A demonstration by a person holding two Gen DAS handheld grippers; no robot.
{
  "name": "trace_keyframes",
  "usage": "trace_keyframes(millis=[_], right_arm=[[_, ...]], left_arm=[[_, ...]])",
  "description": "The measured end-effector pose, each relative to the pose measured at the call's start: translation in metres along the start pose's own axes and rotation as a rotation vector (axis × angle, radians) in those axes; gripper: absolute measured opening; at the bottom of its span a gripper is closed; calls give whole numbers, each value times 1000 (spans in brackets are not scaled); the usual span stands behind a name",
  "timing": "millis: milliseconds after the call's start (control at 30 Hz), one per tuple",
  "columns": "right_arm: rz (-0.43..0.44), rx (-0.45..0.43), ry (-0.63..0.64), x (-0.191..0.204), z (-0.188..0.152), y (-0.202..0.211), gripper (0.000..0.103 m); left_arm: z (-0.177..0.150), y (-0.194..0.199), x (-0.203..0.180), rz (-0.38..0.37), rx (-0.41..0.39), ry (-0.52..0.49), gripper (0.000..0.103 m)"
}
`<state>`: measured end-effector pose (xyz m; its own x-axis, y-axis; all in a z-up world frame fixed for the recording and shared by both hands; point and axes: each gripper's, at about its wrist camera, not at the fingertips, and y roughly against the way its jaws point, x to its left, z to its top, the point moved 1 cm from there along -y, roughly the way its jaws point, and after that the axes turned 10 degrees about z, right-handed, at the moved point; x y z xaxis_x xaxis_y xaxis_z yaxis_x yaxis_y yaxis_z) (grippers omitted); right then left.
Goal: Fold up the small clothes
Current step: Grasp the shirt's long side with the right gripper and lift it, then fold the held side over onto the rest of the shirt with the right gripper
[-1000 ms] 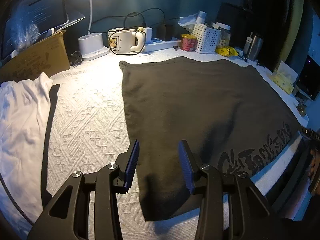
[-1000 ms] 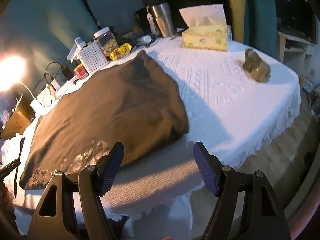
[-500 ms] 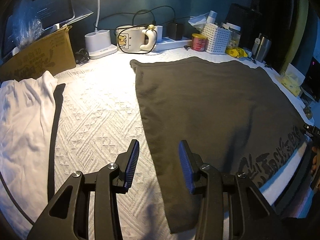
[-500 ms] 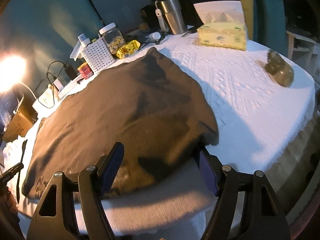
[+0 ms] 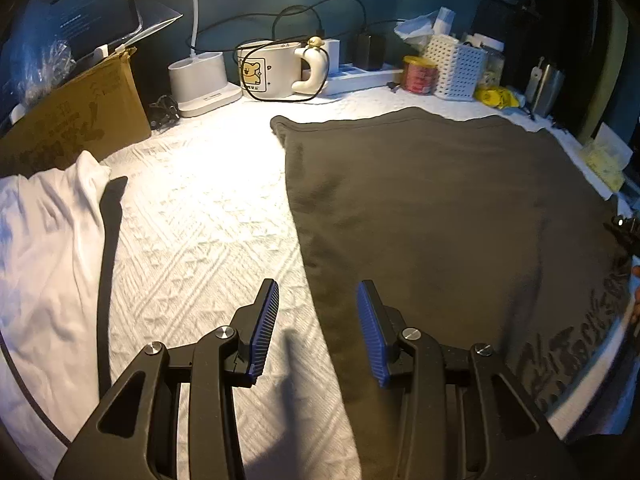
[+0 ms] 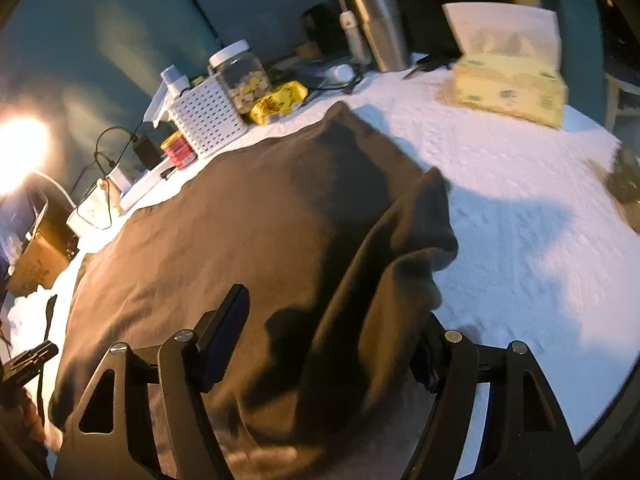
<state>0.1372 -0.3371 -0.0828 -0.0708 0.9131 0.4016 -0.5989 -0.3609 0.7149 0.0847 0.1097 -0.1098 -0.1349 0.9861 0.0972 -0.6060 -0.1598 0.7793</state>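
The right gripper (image 6: 332,340) has moved onto the dark garment (image 6: 260,220).

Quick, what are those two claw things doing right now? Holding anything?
Left gripper: jaws open, holding nothing, poised over the dark garment's left edge.
Right gripper: jaws open wide, straddling a raised fold of that garment, not clamped.

The left tool (image 5: 317,330) pointed down at a slant. Its two blue pads (image 5: 265,328) stood apart, and nothing was between them. The right tool (image 6: 332,340) pointed down at a slant too. Its black fingers (image 6: 224,336) stood wide apart. A bit of a hand (image 6: 28,420) showed low at the left edge of the right tool's view.
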Motion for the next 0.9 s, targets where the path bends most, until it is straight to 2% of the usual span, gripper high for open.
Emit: trace_keyframes(millis=[167, 233, 267, 300, 333, 367, 500, 767, 900], right_arm=[[2, 6, 6, 2, 12, -15, 75], [7, 24, 33, 7, 15, -23, 67], [1, 36, 51, 9, 16, -27, 55], [-14, 46, 66, 12, 18, -31, 47], [-23, 54, 74, 14, 19, -34, 43], [-24, 65, 83, 14, 20, -36, 33], [-30, 86, 126, 21, 23, -42, 18], [-5, 61, 170, 50, 28, -38, 15], [21, 46, 205, 74, 31, -35, 15]], left_arm=[[7, -12, 4, 3, 16, 5, 40], [9, -16, 7, -2, 23, 13, 40], [11, -19, 8, -3, 27, 17, 40], [12, -19, 8, -5, 26, 17, 40], [14, -19, 9, -9, 22, 16, 40], [16, -19, 10, -14, 17, 14, 40], [21, -20, 14, -25, 7, 16, 40], [25, -17, 26, -33, -8, 30, 40], [26, -12, 41, -22, -29, 108, 40]])
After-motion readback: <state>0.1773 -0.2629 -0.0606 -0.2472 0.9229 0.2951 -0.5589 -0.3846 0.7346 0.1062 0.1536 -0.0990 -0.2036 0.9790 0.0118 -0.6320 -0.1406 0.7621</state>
